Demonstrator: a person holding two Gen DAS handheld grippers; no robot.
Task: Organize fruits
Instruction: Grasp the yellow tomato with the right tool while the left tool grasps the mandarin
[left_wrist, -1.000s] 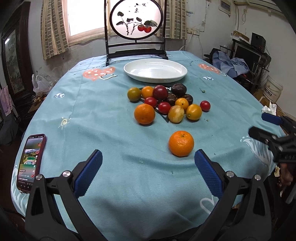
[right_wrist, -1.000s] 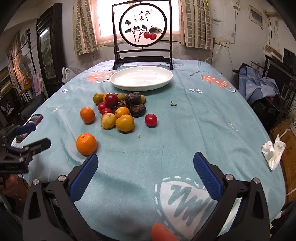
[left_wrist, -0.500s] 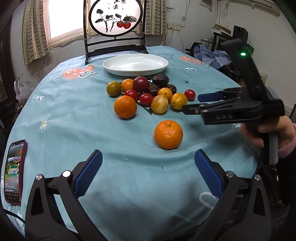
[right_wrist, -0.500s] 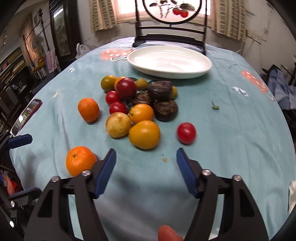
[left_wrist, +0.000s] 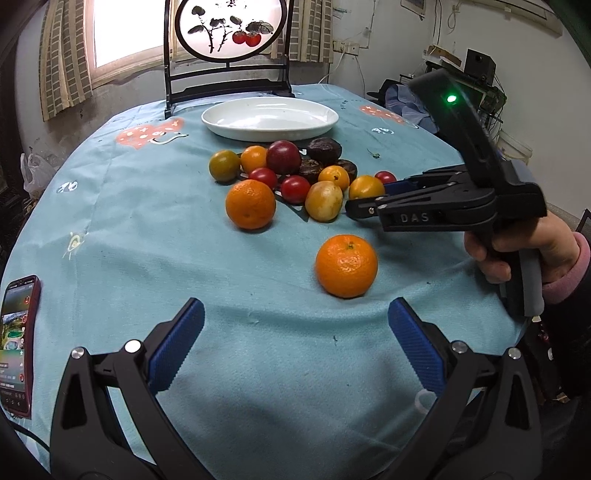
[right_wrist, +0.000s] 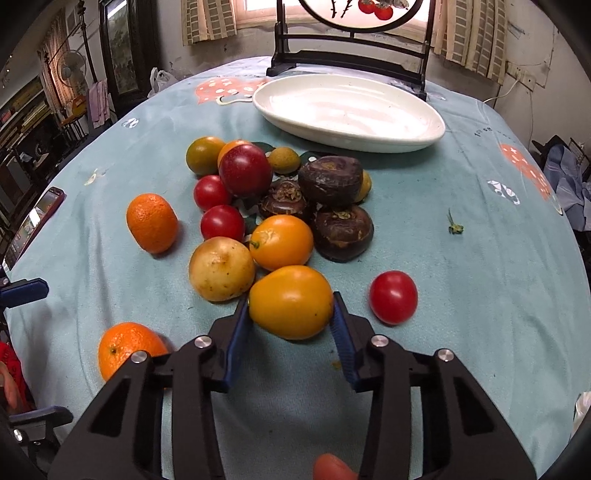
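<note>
Smooth yellow-orange fruit (right_wrist: 291, 301) sits between the closing right gripper's (right_wrist: 291, 328) blue pads, both touching it; left gripper (left_wrist: 295, 343) gapes empty.

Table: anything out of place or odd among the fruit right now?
Mostly not. A loose green stem lies on the cloth apart from the pile, and a phone sits at the table's edge. The plate holds nothing yet. No spill or damage shows.
</note>
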